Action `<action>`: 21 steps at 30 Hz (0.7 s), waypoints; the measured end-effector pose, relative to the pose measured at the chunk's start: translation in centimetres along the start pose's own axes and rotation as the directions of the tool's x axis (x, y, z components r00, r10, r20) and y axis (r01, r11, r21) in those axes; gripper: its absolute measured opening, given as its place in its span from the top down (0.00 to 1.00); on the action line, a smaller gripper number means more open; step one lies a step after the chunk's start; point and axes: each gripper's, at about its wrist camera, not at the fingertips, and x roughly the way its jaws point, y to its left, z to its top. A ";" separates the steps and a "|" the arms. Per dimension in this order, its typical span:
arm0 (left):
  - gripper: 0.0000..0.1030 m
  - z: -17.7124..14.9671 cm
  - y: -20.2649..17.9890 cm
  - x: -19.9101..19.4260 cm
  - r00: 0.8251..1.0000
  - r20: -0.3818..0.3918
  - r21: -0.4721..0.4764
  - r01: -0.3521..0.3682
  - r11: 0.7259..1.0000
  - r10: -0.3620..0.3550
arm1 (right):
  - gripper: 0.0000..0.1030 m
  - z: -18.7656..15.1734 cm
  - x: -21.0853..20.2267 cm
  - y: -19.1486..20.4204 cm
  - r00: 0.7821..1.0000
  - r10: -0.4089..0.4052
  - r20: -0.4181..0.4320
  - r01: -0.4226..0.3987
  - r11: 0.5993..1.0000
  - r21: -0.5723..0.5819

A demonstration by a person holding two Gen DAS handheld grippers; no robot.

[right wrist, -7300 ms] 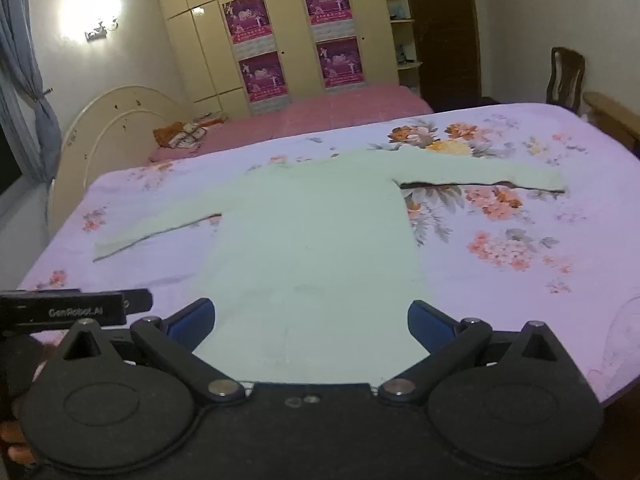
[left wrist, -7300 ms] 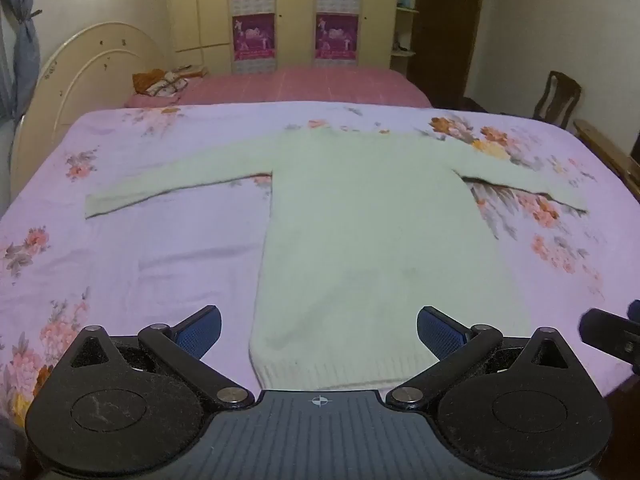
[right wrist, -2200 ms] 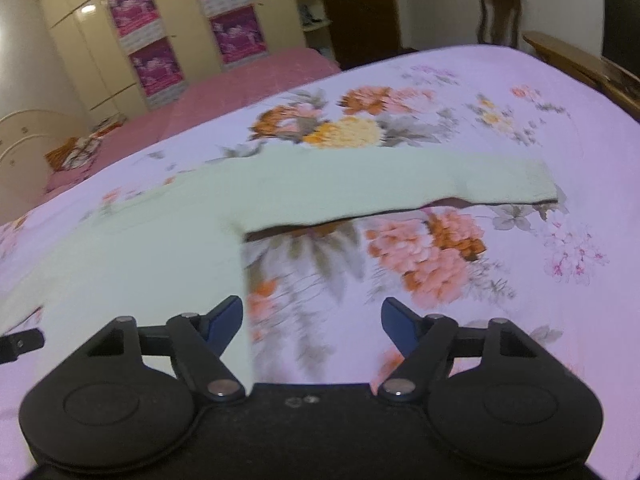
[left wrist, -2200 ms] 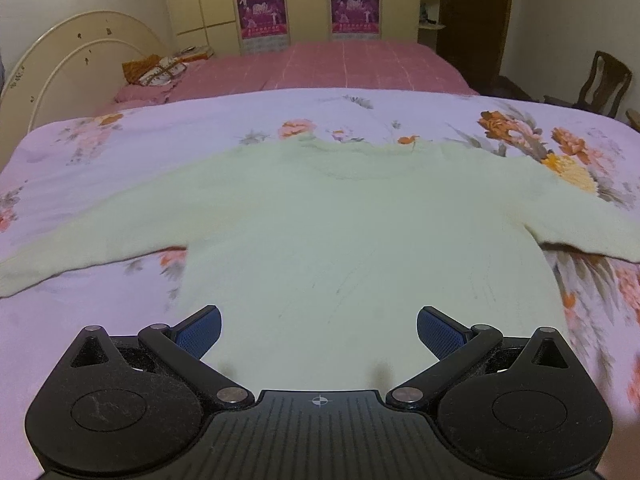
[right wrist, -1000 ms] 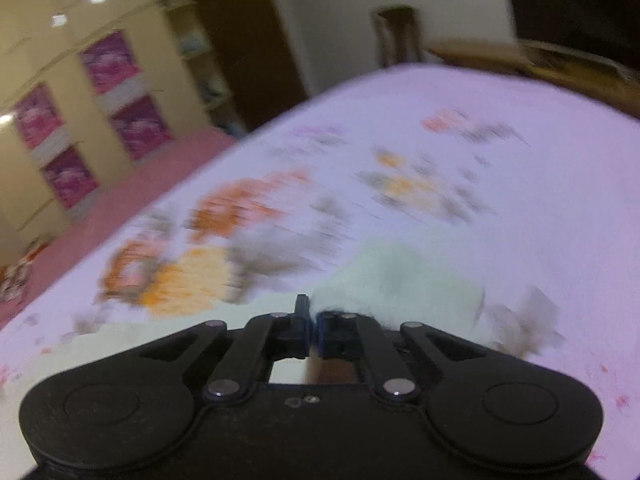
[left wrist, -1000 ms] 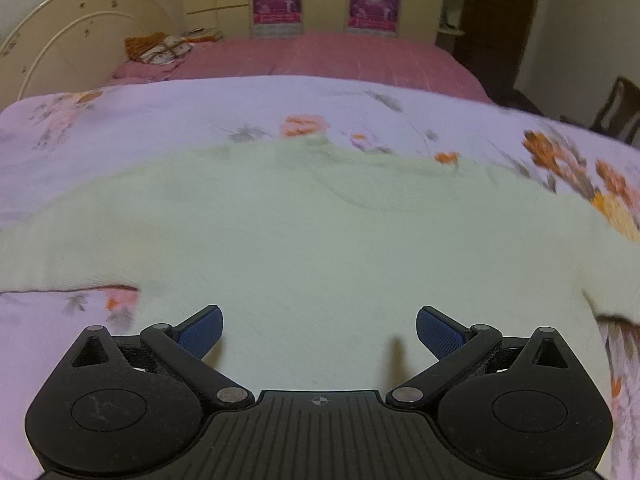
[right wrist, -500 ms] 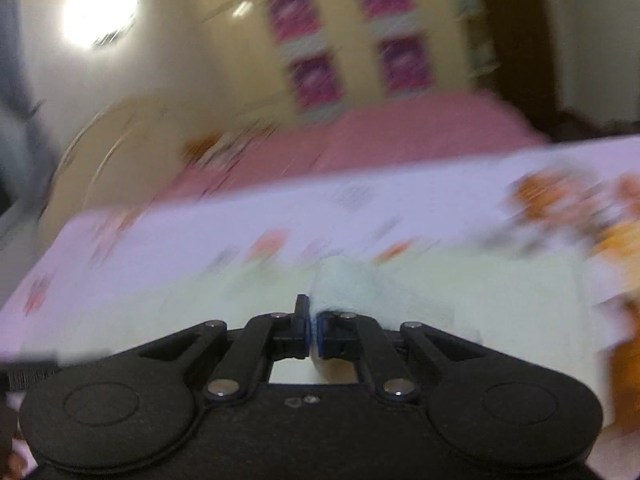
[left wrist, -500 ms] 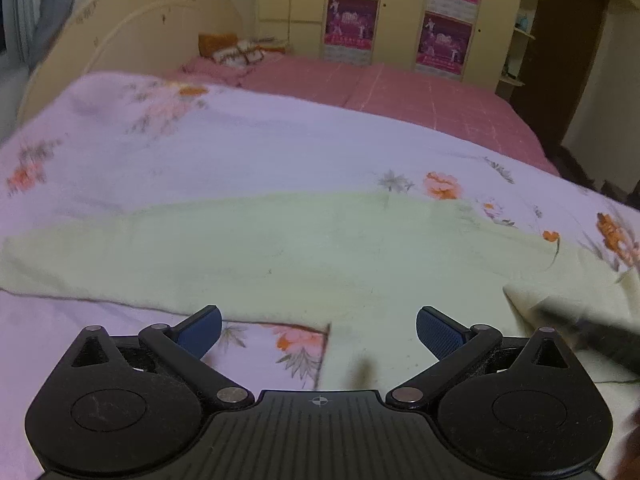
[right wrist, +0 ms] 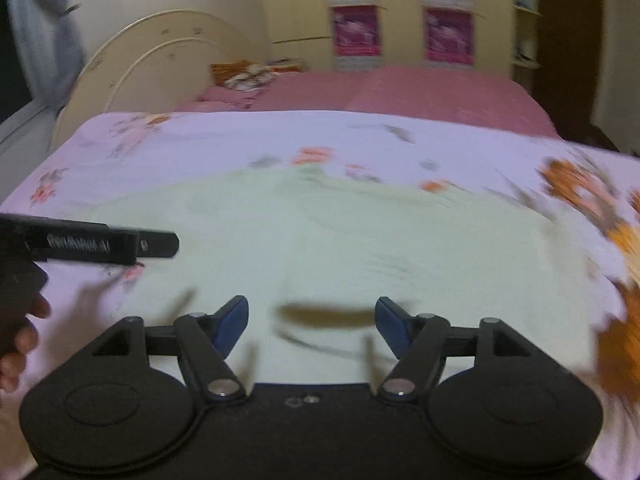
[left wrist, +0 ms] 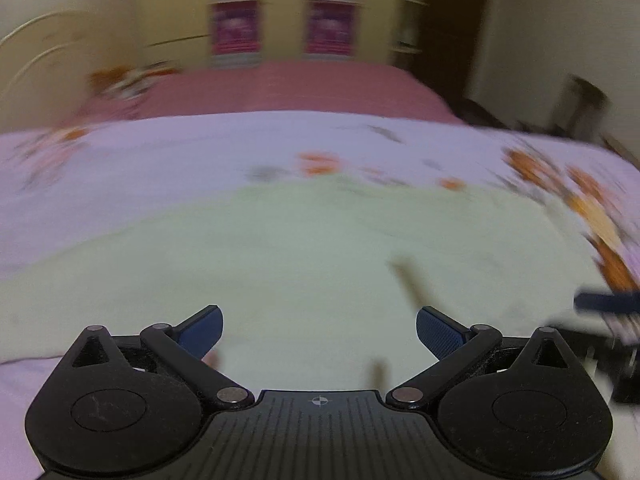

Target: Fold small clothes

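A lilac bedspread (right wrist: 200, 148) printed with orange and pink flowers covers the near bed. Beyond it lies a pink bed cover (right wrist: 420, 88), with a small orange and white heap of cloth (right wrist: 248, 72) near its left end. A cream arched headboard (right wrist: 160, 52) stands at the left. Purple posters (right wrist: 448, 36) hang on the yellow wardrobe doors (right wrist: 296, 8) behind. A blurred wooden chair (left wrist: 586, 108) stands at the far right, by the wall.

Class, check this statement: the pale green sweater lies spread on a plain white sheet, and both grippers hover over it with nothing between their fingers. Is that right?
Not quite. The sheet is lilac with a flower print, as the right wrist view shows. The rest stands: the pale green sweater lies on it, the left gripper is empty, and the right gripper, jaws opening, holds nothing.
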 end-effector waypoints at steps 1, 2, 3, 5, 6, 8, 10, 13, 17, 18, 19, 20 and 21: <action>0.00 -0.3 -1.6 0.2 1.000 0.003 0.047 0.019 0.999 -0.019 | 0.31 -0.8 -0.9 -1.2 1.000 -0.016 0.016 0.015 1.000 0.024; 0.00 -0.6 -2.9 0.3 1.000 0.012 0.090 0.019 0.996 -0.020 | 0.30 -1.3 -1.7 -2.1 0.998 -0.050 0.032 0.049 0.998 0.048; 0.00 -0.9 -4.0 0.5 1.000 0.023 0.126 0.007 0.992 -0.010 | 0.30 -1.7 -2.5 -3.1 0.995 -0.088 0.044 0.085 0.994 0.072; 0.01 -1.1 -5.8 1.2 0.999 0.035 0.174 -0.015 0.985 0.009 | 0.29 -2.5 -3.4 -5.0 0.991 -0.126 0.047 0.119 0.985 0.122; 0.01 -1.1 -6.2 1.6 0.999 0.036 0.178 -0.019 0.984 0.013 | 0.29 -2.8 -3.6 -5.8 0.989 -0.139 0.040 0.132 0.979 0.154; 0.09 -0.7 -6.7 2.3 0.999 0.045 0.160 -0.013 0.987 0.006 | 0.29 -3.7 -4.3 -7.6 0.989 -0.147 0.035 0.135 0.965 0.225; 0.20 -0.4 -7.2 2.7 0.999 0.043 0.146 0.003 0.989 -0.009 | 0.29 -4.7 -5.0 -9.0 0.989 -0.144 0.044 0.126 0.951 0.282; 0.20 -0.9 -7.6 3.5 0.999 0.040 0.160 -0.021 0.987 0.015 | 0.29 -5.6 -5.5 -10.0 0.987 -0.151 0.052 0.128 0.944 0.304; 0.20 -2.4 -7.4 2.4 0.999 0.033 0.189 0.002 0.982 -0.009 | 0.29 -5.9 -5.9 -10.6 0.988 -0.143 0.055 0.119 0.940 0.319; 0.20 -2.7 -7.5 2.1 0.999 0.037 0.210 -0.005 0.978 -0.003 | 0.29 -5.9 -5.9 -10.6 0.988 -0.143 0.057 0.117 0.939 0.323; 0.20 -3.0 -7.6 1.9 0.999 0.041 0.235 -0.018 0.972 0.009 | 0.29 -6.1 -6.1 -10.9 0.988 -0.140 0.060 0.113 0.938 0.327; 0.20 -3.2 -7.6 1.9 0.999 0.044 0.249 -0.031 0.968 0.020 | 0.29 -6.1 -6.0 -11.0 0.988 -0.140 0.061 0.112 0.937 0.330; 0.20 -3.1 -7.6 2.2 0.999 0.043 0.248 -0.040 0.968 0.030 | 0.29 -6.2 -5.9 -11.2 0.988 -0.141 0.058 0.114 0.936 0.332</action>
